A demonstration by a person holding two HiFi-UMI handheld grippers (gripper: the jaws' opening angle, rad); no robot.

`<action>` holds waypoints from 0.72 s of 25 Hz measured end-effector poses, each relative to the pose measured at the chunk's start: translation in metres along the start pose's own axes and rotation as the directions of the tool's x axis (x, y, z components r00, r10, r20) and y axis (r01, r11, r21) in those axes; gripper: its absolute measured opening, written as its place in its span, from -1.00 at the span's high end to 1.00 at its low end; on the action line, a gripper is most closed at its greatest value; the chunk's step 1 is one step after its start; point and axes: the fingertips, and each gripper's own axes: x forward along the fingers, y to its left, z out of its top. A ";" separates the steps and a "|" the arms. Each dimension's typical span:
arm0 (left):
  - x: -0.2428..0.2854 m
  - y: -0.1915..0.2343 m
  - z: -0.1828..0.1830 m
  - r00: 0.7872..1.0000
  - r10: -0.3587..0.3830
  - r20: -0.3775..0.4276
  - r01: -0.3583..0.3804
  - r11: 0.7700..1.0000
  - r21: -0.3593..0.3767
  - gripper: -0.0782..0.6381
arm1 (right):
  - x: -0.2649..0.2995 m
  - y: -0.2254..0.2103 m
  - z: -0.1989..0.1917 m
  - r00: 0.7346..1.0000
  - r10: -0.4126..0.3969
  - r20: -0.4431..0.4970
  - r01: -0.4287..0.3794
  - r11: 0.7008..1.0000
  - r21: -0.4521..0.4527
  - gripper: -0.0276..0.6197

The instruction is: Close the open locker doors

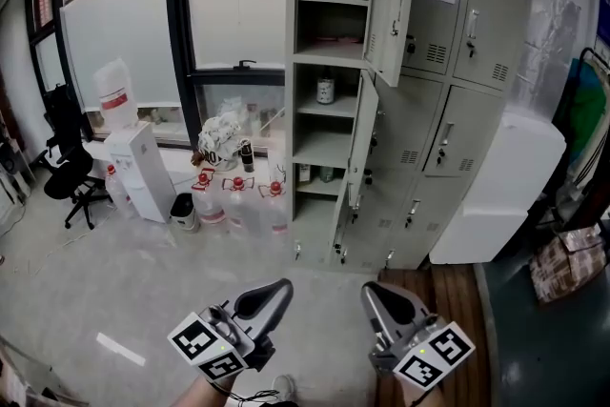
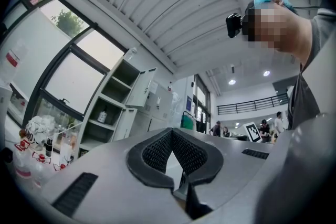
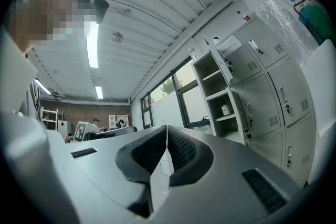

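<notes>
Two locker doors hang open at far centre: upper door & taller lower door, both swung out on the right side of the locker; doors further right look shut. Two tools, left hand-held gripper & right hand-held gripper, sit near, well apart from the locker, jaws pinched together, nothing between. Best approach IMO: step in, press closed tips on each door's outer face nr the free edge, swing left till flush.

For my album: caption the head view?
Both shut, left tool and right tool face a grey metal locker with doors open.
</notes>
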 end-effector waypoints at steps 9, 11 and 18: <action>0.023 0.082 0.014 1.000 -0.017 -0.001 0.017 1.000 -0.011 0.76 | 0.076 -0.033 0.002 0.999 -0.032 0.011 0.032 0.999 -0.010 0.87; 0.026 0.099 0.018 1.000 -0.022 -0.002 0.022 1.000 -0.013 0.76 | 0.091 -0.038 0.002 0.999 -0.039 0.012 0.039 0.999 -0.010 0.87; 0.037 0.142 0.027 0.999 -0.048 -0.011 0.048 0.999 -0.005 0.76 | 0.133 -0.055 -0.002 0.998 -0.067 0.021 0.067 0.998 -0.006 0.87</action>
